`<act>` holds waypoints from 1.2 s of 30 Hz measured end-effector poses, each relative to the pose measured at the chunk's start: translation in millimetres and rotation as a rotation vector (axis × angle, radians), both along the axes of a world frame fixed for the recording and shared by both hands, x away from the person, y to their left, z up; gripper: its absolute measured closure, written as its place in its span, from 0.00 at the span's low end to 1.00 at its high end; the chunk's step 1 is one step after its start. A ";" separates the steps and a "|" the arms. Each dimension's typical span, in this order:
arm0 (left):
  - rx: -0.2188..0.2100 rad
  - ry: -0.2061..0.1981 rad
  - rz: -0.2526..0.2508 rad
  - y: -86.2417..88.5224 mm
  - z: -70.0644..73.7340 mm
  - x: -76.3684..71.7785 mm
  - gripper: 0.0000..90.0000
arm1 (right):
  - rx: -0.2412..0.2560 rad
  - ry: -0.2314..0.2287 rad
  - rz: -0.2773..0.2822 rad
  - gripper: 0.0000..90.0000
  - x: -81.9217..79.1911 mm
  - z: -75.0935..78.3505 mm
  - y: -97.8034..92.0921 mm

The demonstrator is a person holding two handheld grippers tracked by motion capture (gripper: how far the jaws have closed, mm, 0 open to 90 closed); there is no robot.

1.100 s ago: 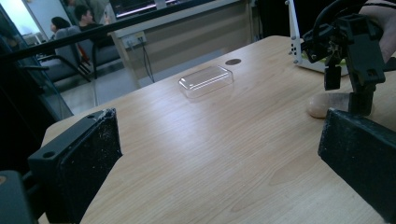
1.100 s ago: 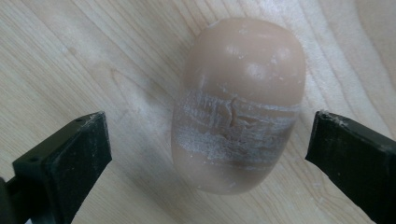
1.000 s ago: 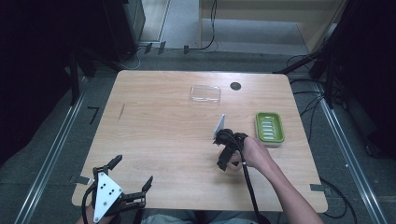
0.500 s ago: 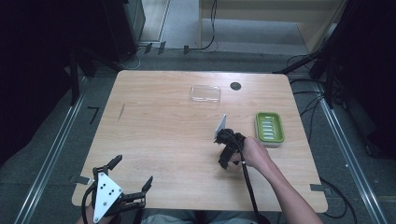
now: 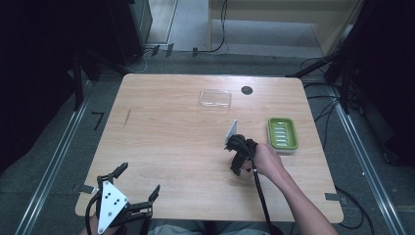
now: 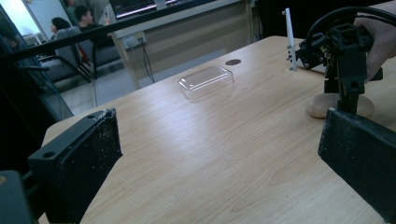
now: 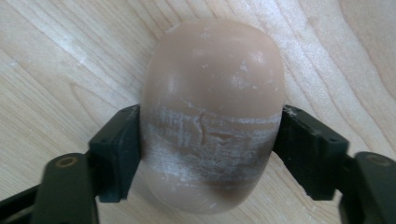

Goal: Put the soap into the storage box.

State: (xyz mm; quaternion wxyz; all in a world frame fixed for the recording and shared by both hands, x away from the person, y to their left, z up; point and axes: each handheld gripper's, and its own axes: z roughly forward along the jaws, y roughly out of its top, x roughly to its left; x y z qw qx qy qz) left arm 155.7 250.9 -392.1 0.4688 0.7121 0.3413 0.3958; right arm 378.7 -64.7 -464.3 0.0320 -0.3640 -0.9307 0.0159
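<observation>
Fingers first, from left to right. Your left gripper (image 5: 132, 188) sits at the lower left of the high view, at the near edge of the wooden table (image 5: 166, 142), and its jaws stand wide apart with nothing between them. In the left gripper view you see the two black pads (image 6: 86, 161) at the bottom corners, with bare wood in the gap.

Your right gripper (image 5: 237, 168) is right of the centre in the high view, with your right hand (image 5: 266, 159) behind it. Its jaws are closed on a tan oval soap bar (image 7: 212, 112). In the right gripper view the two black fingers (image 7: 116, 149) press on the left and right sides of the bar, at its lower half, and the bar covers the middle of the frame with table wood around it. The bar has white scuffs and a small crack across its middle. In the left gripper view you see the same bar at the right, low on the table surface under the right gripper; I cannot tell if it touches the wood or is just above it.

At the upper centre of the high view lies a clear plastic lid (image 5: 215, 98), and near it to the right a small dark round spot (image 5: 246, 90). A green soap dish (image 5: 282, 134) stands at the right, just beside your hand.
</observation>
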 end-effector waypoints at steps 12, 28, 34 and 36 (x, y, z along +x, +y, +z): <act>-0.001 -0.001 0.001 0.1 0.0 -0.1 0.00 | -0.012 0.009 0.022 0.36 0.4 1.5 1.5; -0.002 -0.004 -0.001 0.3 0.0 -0.6 0.00 | -0.018 0.013 0.040 0.37 0.2 9.4 -1.3; -0.002 -0.004 -0.001 0.3 0.0 -0.5 0.00 | -0.016 0.006 0.048 0.37 -0.5 15.9 -3.5; -0.001 -0.004 -0.001 0.2 0.0 -0.4 0.00 | -0.019 0.010 0.052 0.37 -1.3 19.4 -5.1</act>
